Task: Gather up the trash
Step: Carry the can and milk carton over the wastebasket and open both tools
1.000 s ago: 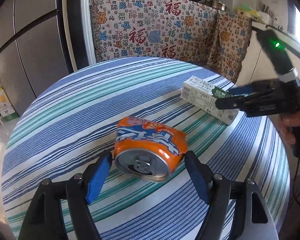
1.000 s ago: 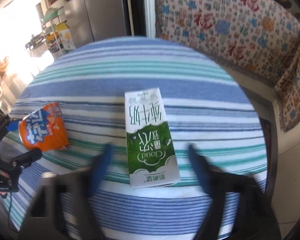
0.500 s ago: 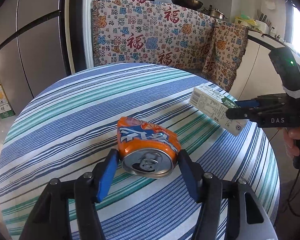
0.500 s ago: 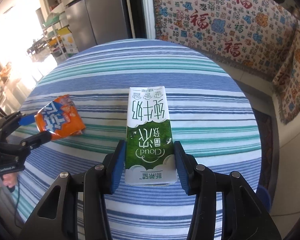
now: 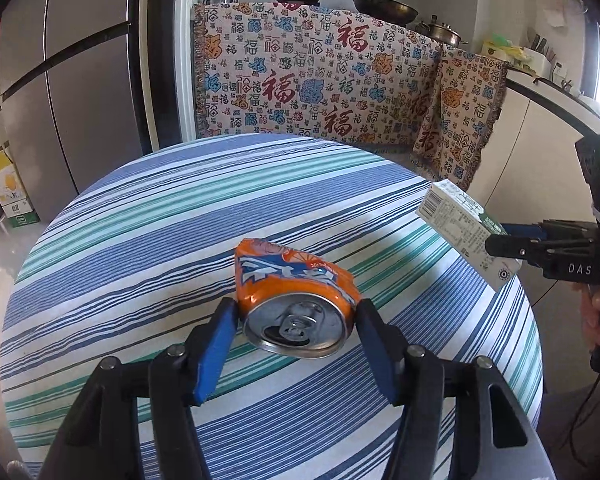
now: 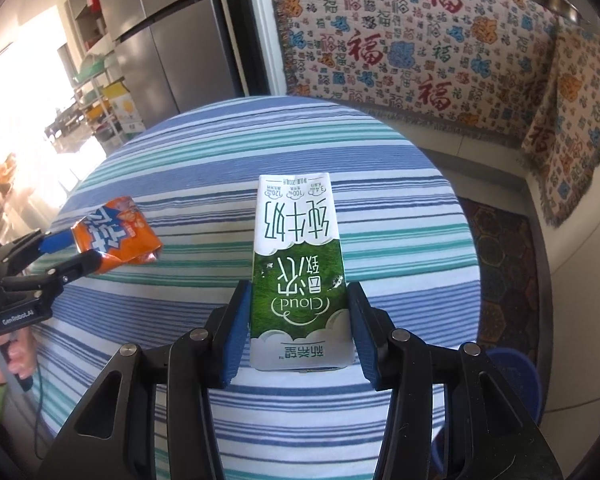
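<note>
A crushed orange soda can hangs just above the striped round table, its silver top facing the camera. My left gripper is shut on it, blue pads pressing both sides. In the right wrist view the same can and left gripper show at the left. A green and white milk carton is lifted off the table with my right gripper shut on its lower end. The left wrist view shows that carton at the right edge, held by the right gripper, with a hand below it.
A patterned cloth covers the counter behind the table, with pots on top. A steel fridge stands at the left. A blue bin sits on the floor to the right of the table, beside a dark mat.
The left pads closed onto the can and lifted it a little. The right gripper gripped the carton and carried it up and away from the table's middle.
</note>
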A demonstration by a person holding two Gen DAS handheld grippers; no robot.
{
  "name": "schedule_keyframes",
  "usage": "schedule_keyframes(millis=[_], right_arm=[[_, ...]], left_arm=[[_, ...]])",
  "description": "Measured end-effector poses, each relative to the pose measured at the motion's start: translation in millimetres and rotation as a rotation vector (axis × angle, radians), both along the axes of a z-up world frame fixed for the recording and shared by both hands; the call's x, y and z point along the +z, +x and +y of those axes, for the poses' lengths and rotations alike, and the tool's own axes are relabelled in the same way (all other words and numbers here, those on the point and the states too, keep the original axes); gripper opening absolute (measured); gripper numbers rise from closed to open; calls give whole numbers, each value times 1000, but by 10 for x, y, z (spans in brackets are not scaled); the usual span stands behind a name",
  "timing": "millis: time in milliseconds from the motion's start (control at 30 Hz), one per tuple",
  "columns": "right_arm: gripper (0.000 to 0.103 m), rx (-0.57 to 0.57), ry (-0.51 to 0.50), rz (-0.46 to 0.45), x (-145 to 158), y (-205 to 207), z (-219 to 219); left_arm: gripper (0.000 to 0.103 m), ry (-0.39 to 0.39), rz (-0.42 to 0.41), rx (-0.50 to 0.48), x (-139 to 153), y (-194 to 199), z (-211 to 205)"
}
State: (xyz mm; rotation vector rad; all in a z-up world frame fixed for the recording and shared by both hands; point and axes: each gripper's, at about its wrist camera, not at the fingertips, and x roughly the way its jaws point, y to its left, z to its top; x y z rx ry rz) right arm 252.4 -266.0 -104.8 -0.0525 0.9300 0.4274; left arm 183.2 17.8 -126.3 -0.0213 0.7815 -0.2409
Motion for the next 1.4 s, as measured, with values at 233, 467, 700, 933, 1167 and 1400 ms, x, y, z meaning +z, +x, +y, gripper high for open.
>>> schedule_keyframes(millis=[233, 467, 700, 933, 1167, 1400], right_arm=[[48, -68, 23, -15, 76, -124, -357], [48, -159, 45, -37, 181, -257, -836], [48, -333, 33, -45, 254, -469, -1729], [48, -520, 27, -3, 75, -690, -2649], [48, -629, 38, 127, -395, -765, -3226], [49, -697, 82, 210, -718, -774, -3636]], left_arm=[[62, -27, -27, -57, 192, 12, -387], [62, -46, -29, -152, 351, 80, -1054], [62, -65, -22, -305, 487, 160, -2041], [62, -76, 33, -458, 396, 236, -3240], [62, -55, 101, -541, 70, 342, -4139], [62, -31, 172, -563, -393, 491, -4475]])
